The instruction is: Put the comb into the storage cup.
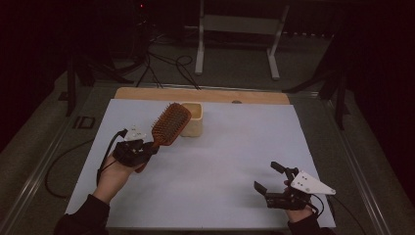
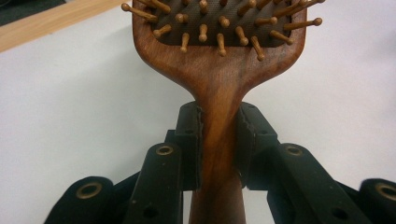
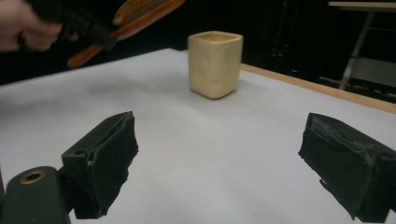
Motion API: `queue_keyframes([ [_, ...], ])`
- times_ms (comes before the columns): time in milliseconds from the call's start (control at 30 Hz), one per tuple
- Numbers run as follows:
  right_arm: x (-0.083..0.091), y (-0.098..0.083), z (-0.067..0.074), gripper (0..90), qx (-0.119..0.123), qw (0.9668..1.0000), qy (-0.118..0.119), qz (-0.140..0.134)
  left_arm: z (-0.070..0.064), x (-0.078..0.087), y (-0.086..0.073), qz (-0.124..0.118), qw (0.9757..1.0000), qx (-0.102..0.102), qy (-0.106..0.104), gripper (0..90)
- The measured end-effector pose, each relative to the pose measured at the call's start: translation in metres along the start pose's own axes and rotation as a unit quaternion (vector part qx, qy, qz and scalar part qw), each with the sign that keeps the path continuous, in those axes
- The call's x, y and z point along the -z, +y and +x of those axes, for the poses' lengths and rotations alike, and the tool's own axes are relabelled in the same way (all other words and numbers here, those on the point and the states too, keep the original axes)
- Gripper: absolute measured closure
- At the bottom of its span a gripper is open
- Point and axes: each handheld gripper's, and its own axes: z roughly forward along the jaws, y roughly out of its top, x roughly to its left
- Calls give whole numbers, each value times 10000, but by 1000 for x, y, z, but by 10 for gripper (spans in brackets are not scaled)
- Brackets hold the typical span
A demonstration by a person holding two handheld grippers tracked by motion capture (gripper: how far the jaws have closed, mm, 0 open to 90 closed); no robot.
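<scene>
- The left gripper (image 1: 149,145) clamps the hairbrush (image 1: 169,125) by its handle, just beside the cup (image 1: 194,119).
- The right gripper (image 1: 266,178), jaws apart and empty, rests well away from the cup.

We see a reddish-brown wooden hairbrush (image 2: 219,79) with a dark pad and pale wooden bristles. The square cup (image 3: 215,63) is cream-yellow. The table sheet (image 1: 220,166) is plain white, edged by a light wood strip (image 1: 200,94). Both grippers are black, left gripper (image 2: 219,140) and right gripper (image 3: 224,168), the right topped by a grey plate (image 1: 313,183).
</scene>
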Motion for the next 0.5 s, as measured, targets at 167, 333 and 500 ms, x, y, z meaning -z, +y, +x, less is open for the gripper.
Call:
queue_keyframes([
  [167, 1, 17, -2, 103, -192, 9998, -94, -4, -14, -2, 0, -123, 9998, -139, 22, 733],
  [333, -7, 45, -2, 103, -139, 9997, -182, -19, -28, -5, -1, -237, 9995, -186, -53, 732],
  [500, -24, 75, 2, 96, -64, 9999, -134, -28, -40, -9, -5, -332, 9990, -266, -141, 733],
])
